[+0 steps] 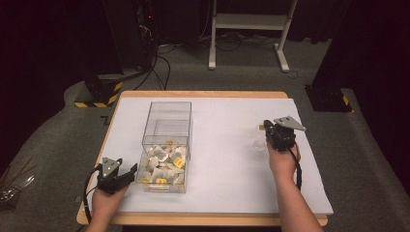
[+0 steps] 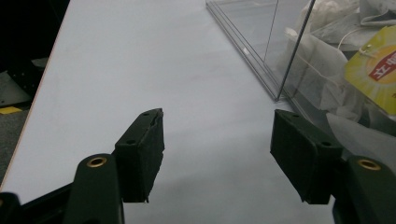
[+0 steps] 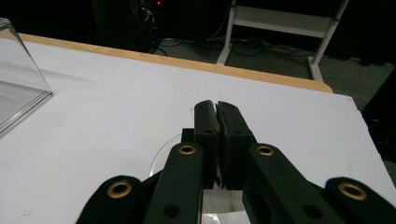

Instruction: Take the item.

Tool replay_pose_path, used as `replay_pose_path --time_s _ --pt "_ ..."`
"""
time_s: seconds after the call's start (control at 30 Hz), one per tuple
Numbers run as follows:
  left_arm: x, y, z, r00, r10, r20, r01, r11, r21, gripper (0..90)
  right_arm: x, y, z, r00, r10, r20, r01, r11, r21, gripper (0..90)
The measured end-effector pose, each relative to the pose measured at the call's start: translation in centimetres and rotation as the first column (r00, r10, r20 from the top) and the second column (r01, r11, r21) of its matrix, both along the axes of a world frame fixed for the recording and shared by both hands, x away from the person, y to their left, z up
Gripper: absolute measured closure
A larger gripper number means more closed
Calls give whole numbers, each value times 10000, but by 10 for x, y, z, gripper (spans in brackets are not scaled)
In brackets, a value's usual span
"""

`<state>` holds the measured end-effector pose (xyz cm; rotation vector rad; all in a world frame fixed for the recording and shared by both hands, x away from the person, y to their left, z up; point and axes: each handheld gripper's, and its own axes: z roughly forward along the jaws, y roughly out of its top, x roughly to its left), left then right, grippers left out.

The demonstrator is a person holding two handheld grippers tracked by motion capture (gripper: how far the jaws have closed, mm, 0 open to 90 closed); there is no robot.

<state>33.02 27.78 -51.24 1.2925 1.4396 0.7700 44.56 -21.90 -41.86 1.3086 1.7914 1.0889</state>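
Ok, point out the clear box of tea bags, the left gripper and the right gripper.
clear box (image 1: 167, 110) high view, bare upper wall.
left gripper (image 2: 217, 156) left gripper view, midway between its open jaws.
right gripper (image 3: 217, 108) right gripper view, at its shut jaw tips.

Left claw (image 2: 217, 154) spread wide — clear box (image 2: 280, 51) of teabags (image 2: 322, 70) alongside.

Dim room, black surrounds; grey carpet floor (image 1: 241, 72). Wood-edged bench (image 1: 203, 94) under a pale sheet. Behind it a white metal frame (image 1: 249, 21) on two feet, tangled cables (image 1: 159, 58), yellow-black striped base (image 1: 99, 94) at left.
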Motion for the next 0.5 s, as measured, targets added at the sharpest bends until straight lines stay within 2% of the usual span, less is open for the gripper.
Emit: replay_pose_path --time_s 0.27,0.5 --pt "0 0 0 10000 -12 27 12 10000 -5 352 5 0 -4 9997 -91 -213 89 9999 -70 865" --pt "0 0 0 10000 -11 10 11 10000 -10 352 6 0 -6 9993 -131 -356 131 9999 2 788"
